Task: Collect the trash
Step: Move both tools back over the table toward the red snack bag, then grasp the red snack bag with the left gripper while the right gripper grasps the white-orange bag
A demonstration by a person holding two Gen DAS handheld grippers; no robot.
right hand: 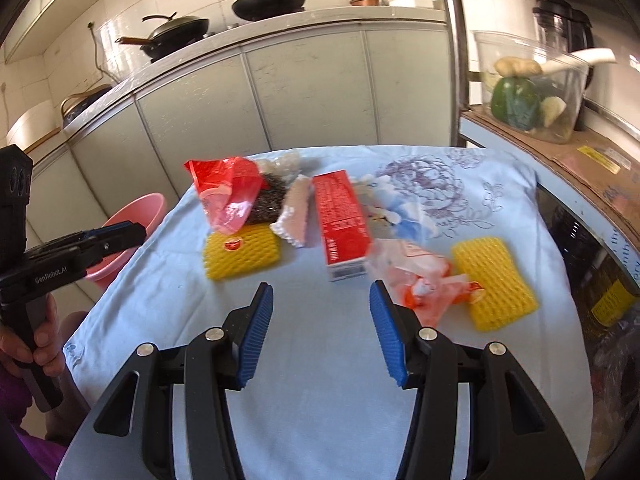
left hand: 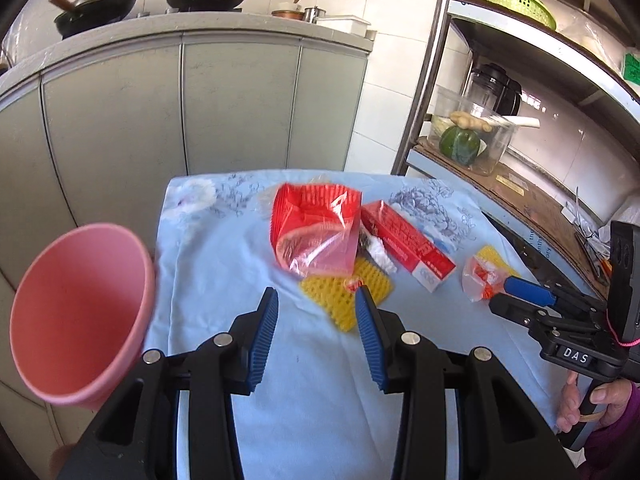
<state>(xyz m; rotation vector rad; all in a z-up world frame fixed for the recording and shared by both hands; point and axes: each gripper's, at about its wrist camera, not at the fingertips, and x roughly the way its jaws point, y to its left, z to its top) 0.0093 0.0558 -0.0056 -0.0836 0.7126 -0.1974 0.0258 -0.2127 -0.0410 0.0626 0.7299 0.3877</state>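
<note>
Trash lies on a table under a light blue cloth (left hand: 248,360): a red plastic bag (left hand: 316,232), a red carton (left hand: 408,240), a white foam scrap (left hand: 380,258), two yellow foam nets (right hand: 242,254) (right hand: 494,280) and a crumpled clear-and-orange wrapper (right hand: 424,284). A pink bin (left hand: 80,312) stands off the table's left edge. My left gripper (left hand: 317,296) hovers open and empty just short of the nearer yellow net (left hand: 348,292). My right gripper (right hand: 320,292) is open and empty too, with the wrapper just beyond its right finger. In the left wrist view the right gripper (left hand: 502,294) is beside the wrapper (left hand: 480,276).
Grey cabinets (left hand: 180,100) with woks on the counter stand behind the table. At the right a metal rack (left hand: 424,80) holds a clear tub of vegetables (right hand: 532,92), a blender and a green basket (left hand: 516,4). A person's hand (right hand: 40,332) grips the left gripper's handle.
</note>
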